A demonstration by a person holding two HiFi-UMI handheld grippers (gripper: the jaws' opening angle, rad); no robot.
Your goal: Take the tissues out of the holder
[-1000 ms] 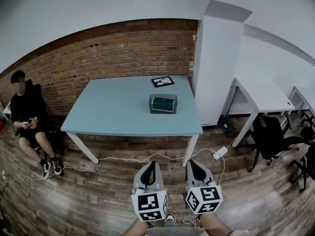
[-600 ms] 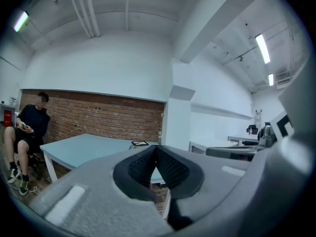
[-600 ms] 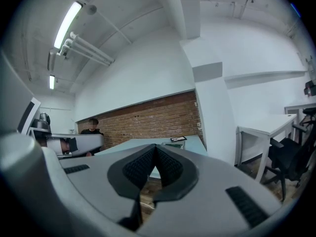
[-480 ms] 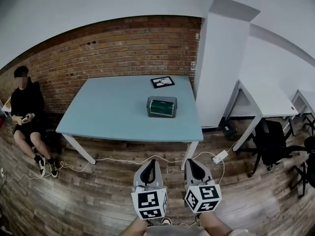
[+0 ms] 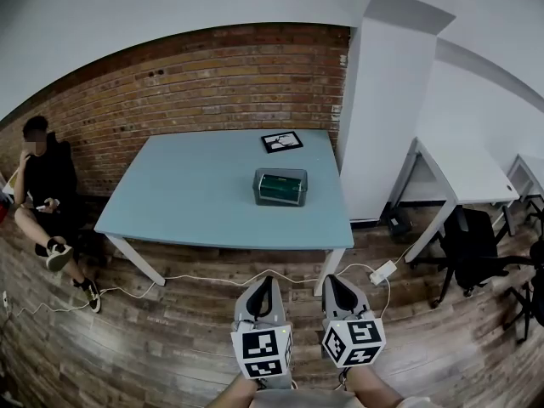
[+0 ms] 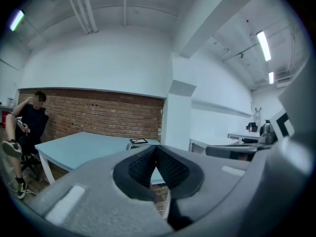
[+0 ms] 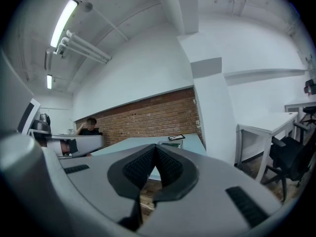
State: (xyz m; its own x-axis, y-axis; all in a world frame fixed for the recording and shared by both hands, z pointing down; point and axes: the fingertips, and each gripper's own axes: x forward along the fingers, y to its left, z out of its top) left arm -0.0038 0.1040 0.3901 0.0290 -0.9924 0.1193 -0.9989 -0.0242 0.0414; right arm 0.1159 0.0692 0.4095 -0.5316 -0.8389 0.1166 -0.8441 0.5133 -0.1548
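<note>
Here, at 6 o'clock and nearest the viewer, the left hand-held gripper [image 5: 265,282] and the right hand-held gripper [image 5: 332,280] are held side by side above the wooden floor [image 5: 170,330], each with its jaws closed together on nothing. Well beyond them, toward 12 o'clock, stands the pale blue surface [image 5: 187,194]. The tissue holder [image 5: 281,186] rests on its right half. A black-framed flat item [image 5: 281,140] lies farther back. A seated person [image 5: 47,185] is at 9 o'clock.
</note>
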